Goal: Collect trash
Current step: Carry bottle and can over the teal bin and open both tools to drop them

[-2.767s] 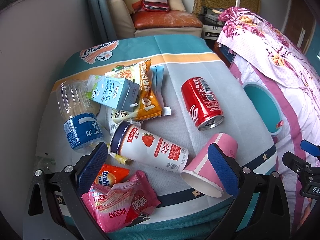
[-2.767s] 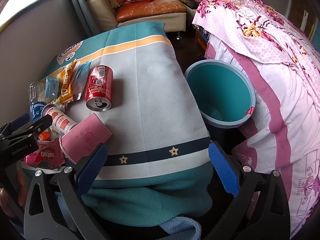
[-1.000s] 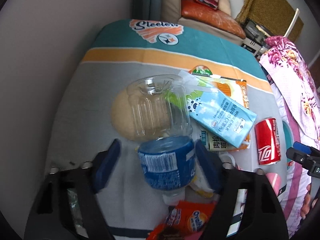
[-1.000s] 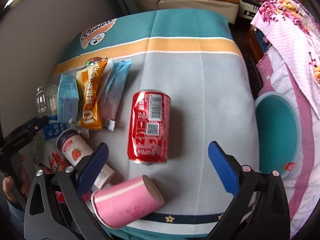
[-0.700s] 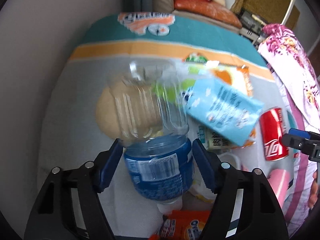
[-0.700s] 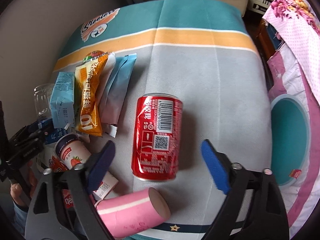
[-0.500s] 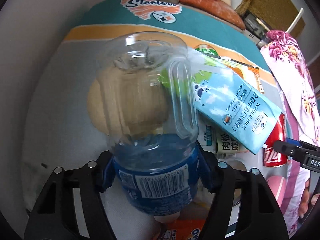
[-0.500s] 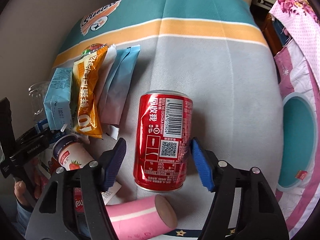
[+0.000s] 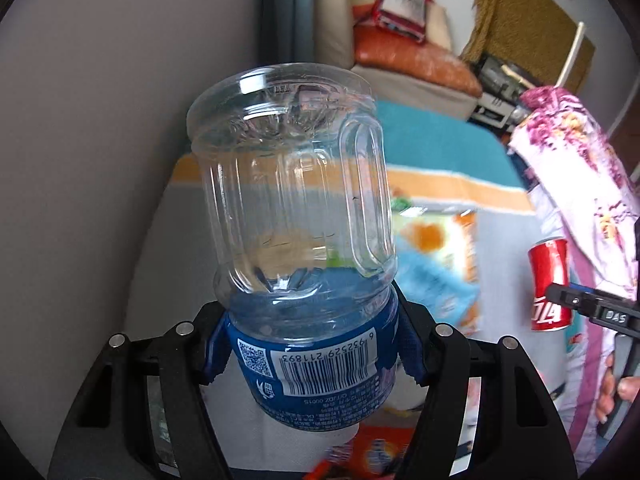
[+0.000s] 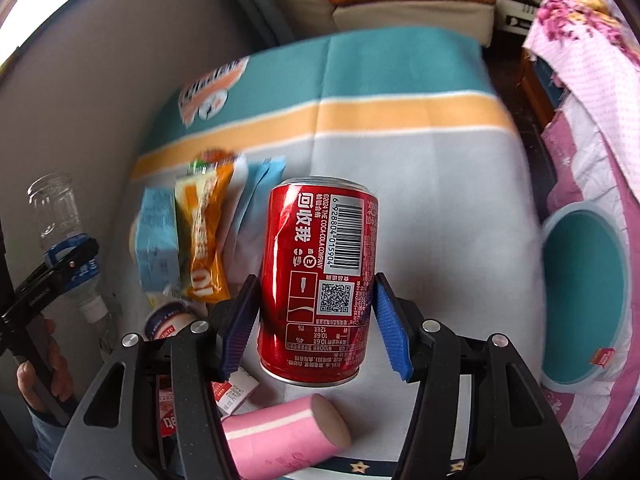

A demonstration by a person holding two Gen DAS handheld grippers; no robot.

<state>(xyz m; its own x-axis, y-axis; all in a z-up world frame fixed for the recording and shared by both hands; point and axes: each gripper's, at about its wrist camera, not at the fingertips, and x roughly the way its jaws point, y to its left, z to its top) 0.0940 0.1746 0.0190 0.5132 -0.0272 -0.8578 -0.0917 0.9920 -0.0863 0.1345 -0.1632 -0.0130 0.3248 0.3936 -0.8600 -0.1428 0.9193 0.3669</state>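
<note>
1. Between the blue pads of the left gripper (image 9: 312,354), a clear plastic bottle (image 9: 296,216) is clamped at its blue label, above the table.
2. Between the pads of the right gripper (image 10: 316,326), whose jaws have just been closing, a red can (image 10: 318,280) is clamped.
3. Below it, a pink paper cup (image 10: 280,436) lies on the tablecloth (image 10: 440,184).
4. Further right, beside the table, stands a teal bin (image 10: 580,300).

Left gripper (image 9: 312,344) clamped, fingers (image 9: 214,354) gripping; right gripper (image 10: 316,320) just closed, gripping.
</note>
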